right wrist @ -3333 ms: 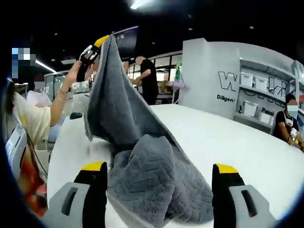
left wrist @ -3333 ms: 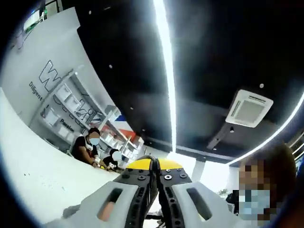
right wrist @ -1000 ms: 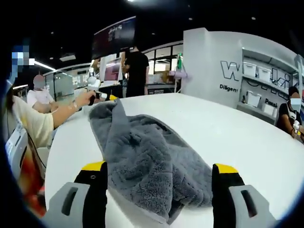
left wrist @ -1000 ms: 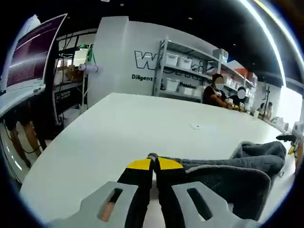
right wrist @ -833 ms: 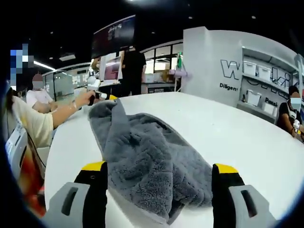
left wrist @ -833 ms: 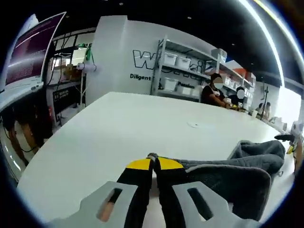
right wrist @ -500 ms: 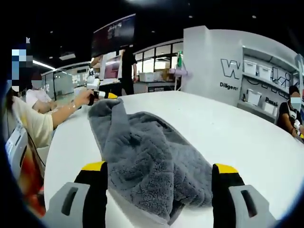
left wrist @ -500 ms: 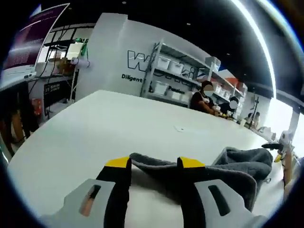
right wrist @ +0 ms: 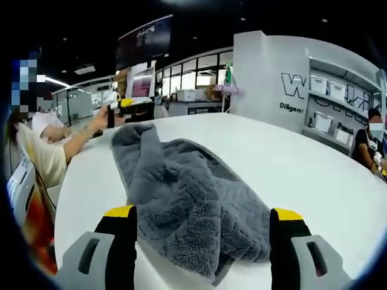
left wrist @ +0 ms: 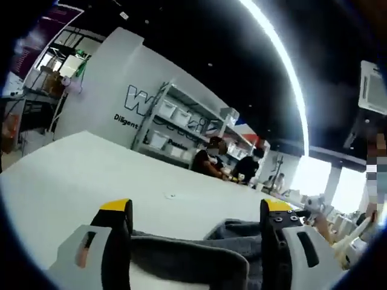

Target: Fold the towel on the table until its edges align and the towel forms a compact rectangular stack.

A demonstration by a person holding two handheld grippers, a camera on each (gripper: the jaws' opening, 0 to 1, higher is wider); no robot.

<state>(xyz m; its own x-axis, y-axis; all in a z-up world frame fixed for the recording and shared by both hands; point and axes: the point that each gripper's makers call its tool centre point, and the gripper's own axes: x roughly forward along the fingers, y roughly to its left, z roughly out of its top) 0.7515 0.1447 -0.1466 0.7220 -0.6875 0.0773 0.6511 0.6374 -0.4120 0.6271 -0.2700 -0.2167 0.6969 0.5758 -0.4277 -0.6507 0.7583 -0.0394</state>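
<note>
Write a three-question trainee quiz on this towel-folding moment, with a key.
1. True or false: the left gripper has its jaws shut on the towel.
2. How does the towel lie on the table? A) a neat rectangular stack B) a loose, rumpled heap C) hanging in the air
3. Fill in: in the right gripper view, the towel's near end lies between the open jaws of the ____ gripper.

Key:
1. False; its jaws stand wide apart, with the towel lying low between them.
2. B
3. right
</note>
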